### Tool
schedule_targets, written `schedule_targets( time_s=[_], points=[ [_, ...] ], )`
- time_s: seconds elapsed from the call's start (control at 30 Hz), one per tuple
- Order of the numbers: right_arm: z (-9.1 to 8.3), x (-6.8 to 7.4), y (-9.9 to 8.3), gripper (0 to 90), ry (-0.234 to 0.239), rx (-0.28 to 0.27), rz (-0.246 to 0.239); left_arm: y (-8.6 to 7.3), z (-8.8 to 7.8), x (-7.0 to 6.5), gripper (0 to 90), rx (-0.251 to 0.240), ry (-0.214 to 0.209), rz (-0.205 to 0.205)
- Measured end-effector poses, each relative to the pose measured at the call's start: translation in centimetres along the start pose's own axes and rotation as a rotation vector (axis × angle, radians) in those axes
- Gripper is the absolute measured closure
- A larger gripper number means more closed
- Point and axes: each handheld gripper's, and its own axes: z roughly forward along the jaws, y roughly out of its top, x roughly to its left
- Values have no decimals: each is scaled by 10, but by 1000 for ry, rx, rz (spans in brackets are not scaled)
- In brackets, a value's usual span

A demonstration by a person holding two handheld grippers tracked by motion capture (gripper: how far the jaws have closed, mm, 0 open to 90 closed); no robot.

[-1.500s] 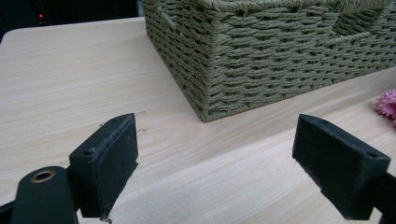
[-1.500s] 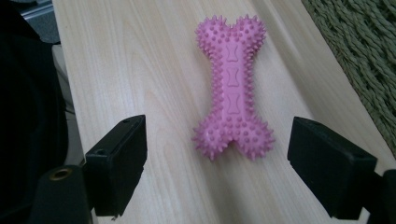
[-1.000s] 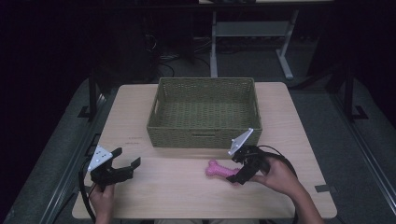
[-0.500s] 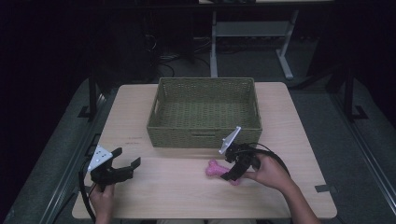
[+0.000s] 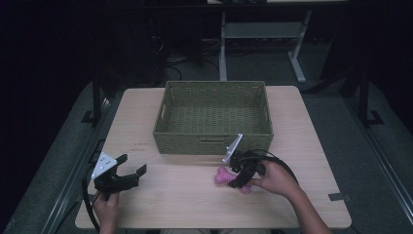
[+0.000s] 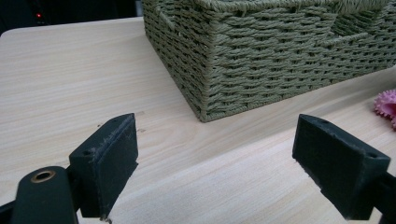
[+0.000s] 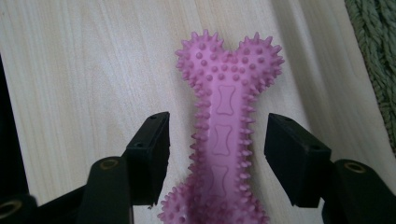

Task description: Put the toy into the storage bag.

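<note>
One toy, one basket: pick not finished, nothing in the basket yet.

High view – toy: pink spiked bone (image 5: 225, 177) lies flat on the bench (image 5: 185, 204), just in front of the green wicker basket (image 5: 213, 117), near its right front corner.
High view – right gripper (image 5: 239, 181): over the bone's shaft, hand behind it.
High view – left gripper (image 5: 131, 174): idle at the bench's front left, well apart from the toy.
High view – room: basket interior bare; bench open to the left and right of it; front wall stands between toy and drop spot, so my guess is a lift over the rim.

Left gripper view – jaws: wide apart, nothing between; basket corner (image 6: 205, 93) ahead, bone tip (image 6: 386, 103) at the far right edge.

Right gripper view – jaws: have just been closing, bone shaft (image 7: 224, 140) between them, gaps on both sides, pads (image 7: 154, 154) not yet pressing.
Right gripper view – edge: basket wall (image 7: 373, 42) close at upper right.

Left to do: clamp, lift, clear rim, release inside.
</note>
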Motion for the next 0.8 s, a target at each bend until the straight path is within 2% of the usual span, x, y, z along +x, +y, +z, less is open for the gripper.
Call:
schedule_targets(
  time_s=[0.47, 0.8],
  points=[
    [7, -2, 3, 487, -7, 27, -13, 0, 0, 0, 137, -1, -3, -4],
    [10, -2, 3, 508, -22, 45, -22, 0, 0, 0, 137, 0, -6, -7]
  ],
)
